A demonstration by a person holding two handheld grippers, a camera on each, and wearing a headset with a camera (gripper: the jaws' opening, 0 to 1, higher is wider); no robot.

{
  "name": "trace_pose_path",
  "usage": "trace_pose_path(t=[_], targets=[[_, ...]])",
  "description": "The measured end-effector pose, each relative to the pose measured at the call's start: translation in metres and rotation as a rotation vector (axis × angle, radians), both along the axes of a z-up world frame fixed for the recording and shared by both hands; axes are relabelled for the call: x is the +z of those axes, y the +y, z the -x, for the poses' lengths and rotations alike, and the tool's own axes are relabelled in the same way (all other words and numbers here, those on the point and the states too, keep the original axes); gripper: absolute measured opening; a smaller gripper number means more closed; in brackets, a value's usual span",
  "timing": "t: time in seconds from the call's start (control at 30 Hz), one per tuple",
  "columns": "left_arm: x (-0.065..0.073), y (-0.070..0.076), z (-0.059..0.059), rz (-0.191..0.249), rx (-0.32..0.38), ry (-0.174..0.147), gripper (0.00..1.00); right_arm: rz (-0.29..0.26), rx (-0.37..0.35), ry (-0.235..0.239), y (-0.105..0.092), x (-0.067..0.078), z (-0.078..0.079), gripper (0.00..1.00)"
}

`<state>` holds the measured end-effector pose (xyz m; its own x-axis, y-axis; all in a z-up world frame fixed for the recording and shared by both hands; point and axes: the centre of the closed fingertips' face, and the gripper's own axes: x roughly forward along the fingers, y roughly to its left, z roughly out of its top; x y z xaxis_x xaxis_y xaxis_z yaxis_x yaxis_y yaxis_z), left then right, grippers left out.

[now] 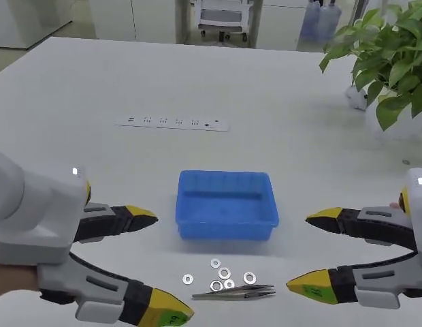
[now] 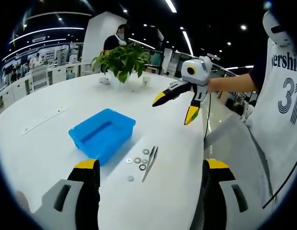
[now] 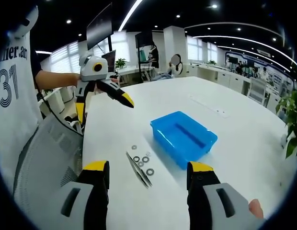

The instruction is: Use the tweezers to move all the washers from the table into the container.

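Several small metal washers (image 1: pixel 224 274) lie on the white table just in front of the blue container (image 1: pixel 226 204). Metal tweezers (image 1: pixel 235 292) lie beside them, towards me. The same washers (image 2: pixel 138 161), tweezers (image 2: pixel 150 163) and container (image 2: pixel 102 133) show in the left gripper view, and the washers (image 3: pixel 141 159), tweezers (image 3: pixel 139 168) and container (image 3: pixel 184 137) in the right gripper view. My left gripper (image 1: pixel 155 264) is open at the lower left, left of the washers. My right gripper (image 1: pixel 307 251) is open at the lower right. Both hold nothing.
A white power strip (image 1: pixel 172 122) lies further back on the table. A potted plant (image 1: pixel 388 61) stands at the far right. A person in a numbered jersey (image 2: pixel 282 81) stands at the table's edge. Other people and desks are in the background.
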<state>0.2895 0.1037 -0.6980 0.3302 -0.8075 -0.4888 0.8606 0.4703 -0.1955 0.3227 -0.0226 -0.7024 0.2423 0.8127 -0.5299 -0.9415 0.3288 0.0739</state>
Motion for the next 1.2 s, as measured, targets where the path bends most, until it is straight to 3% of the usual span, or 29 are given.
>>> trace_pose_path(t=[0.33, 0.47, 0.63, 0.67, 0.7, 0.73, 0.9, 1.0, 1.1, 1.2], targets=[[-0.014, 0.002, -0.006, -0.045, 0.035, -0.036, 0.92, 0.026, 0.017, -0.011, 0.001, -0.004, 0.001, 0.65], [-0.018, 0.003, -0.004, -0.041, 0.046, -0.025, 0.9, 0.032, 0.017, -0.015, 0.0, -0.006, 0.001, 0.64], [-0.022, 0.0, -0.003, -0.05, 0.026, -0.079, 0.84, 0.04, 0.035, -0.025, 0.006, -0.013, 0.006, 0.6], [-0.022, -0.002, -0.004, -0.048, 0.02, -0.098, 0.82, 0.043, 0.04, -0.02, 0.007, -0.017, 0.006, 0.6], [-0.021, -0.004, -0.008, -0.05, 0.012, -0.149, 0.78, 0.046, 0.045, -0.02, 0.009, -0.02, 0.007, 0.6], [-0.021, -0.005, -0.008, -0.055, 0.002, -0.169, 0.77, 0.052, 0.052, -0.021, 0.011, -0.022, 0.008, 0.59], [-0.039, -0.016, -0.001, -0.07, -0.041, -0.117, 0.7, 0.086, 0.115, -0.03, 0.021, -0.036, 0.017, 0.54], [-0.046, -0.026, 0.003, -0.079, -0.088, -0.131, 0.64, 0.086, 0.164, -0.061, 0.03, -0.041, 0.022, 0.43], [-0.054, -0.03, 0.001, -0.086, -0.095, -0.113, 0.62, 0.11, 0.205, -0.068, 0.038, -0.052, 0.022, 0.4], [-0.067, -0.028, -0.002, -0.122, -0.101, -0.088, 0.56, 0.152, 0.259, -0.058, 0.043, -0.063, 0.025, 0.38]])
